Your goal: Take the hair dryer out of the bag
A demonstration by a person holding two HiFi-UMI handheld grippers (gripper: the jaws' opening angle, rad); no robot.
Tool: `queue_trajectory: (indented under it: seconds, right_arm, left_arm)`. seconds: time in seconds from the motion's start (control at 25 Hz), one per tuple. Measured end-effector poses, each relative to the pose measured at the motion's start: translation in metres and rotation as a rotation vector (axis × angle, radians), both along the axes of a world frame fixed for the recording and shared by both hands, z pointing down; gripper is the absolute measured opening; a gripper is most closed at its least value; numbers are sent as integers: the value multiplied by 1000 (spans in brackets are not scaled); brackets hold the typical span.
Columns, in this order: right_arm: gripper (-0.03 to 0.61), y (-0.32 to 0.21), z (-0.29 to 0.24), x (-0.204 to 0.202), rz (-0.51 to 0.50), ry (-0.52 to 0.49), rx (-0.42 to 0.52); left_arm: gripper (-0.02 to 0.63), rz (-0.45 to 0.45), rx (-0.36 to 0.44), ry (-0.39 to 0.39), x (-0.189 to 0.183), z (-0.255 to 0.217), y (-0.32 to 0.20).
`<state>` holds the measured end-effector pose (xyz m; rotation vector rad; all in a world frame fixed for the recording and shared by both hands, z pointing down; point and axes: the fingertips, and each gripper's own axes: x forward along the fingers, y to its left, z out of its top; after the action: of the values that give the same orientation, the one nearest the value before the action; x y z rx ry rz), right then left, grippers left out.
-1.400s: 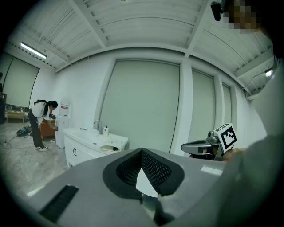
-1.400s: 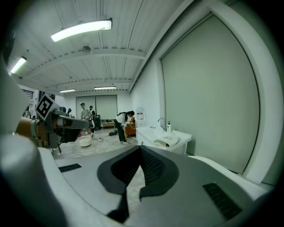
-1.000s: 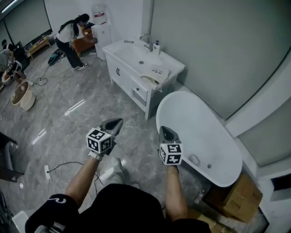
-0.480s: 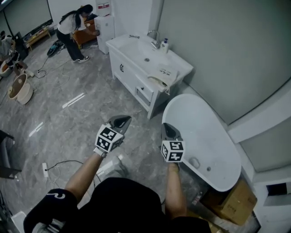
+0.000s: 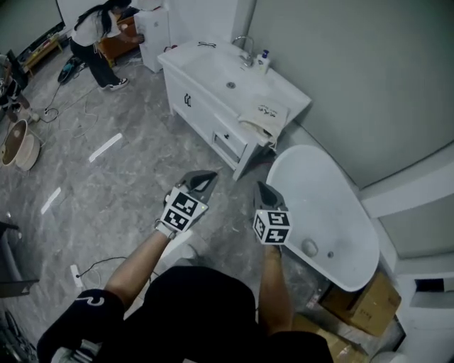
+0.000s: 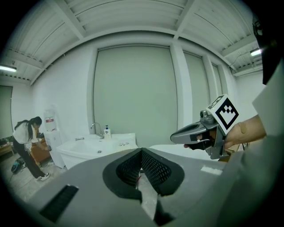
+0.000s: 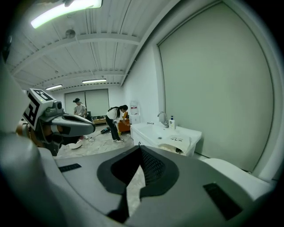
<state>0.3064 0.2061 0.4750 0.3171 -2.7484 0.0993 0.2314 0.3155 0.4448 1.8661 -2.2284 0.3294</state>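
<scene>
On the counter, at the end corner next to the bathtub, lies a white bag. My left gripper and right gripper are both closed and empty, out over the floor, well apart from the bag. It lies ahead of both. I cannot see the hair dryer.

Bathroom corner set within a larger, tube-lit hall

A grey marbled floor is seen, on which a white vanity cabinet with a sunken basin and a chrome faucet is placed against a pale grey-green wall. A white freestanding bathtub is set just beside it, with a cardboard box near one end. A ribbed white ceiling is lit by a tube light.
</scene>
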Motion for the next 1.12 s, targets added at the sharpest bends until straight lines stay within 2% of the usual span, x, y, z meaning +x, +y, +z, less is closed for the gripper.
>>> queue_trajectory:
  seconds: [0.28, 0.48, 0.76, 1.12]
  right_arm:
    - [-5, -22, 20, -60, 48, 34, -27]
    - [-5, -63, 31, -102, 60, 33, -37]
    - [-5, -167, 46, -171, 43, 18, -52]
    - [-5, -296, 35, -236, 15, -1, -114]
  left_arm:
    - [-2, 49, -3, 42, -56, 17, -32]
    - [-2, 62, -25, 76, -99, 38, -73]
    - [-2, 49, -59, 94, -167, 57, -173]
    - [-2, 6, -84, 113, -231, 46, -298]
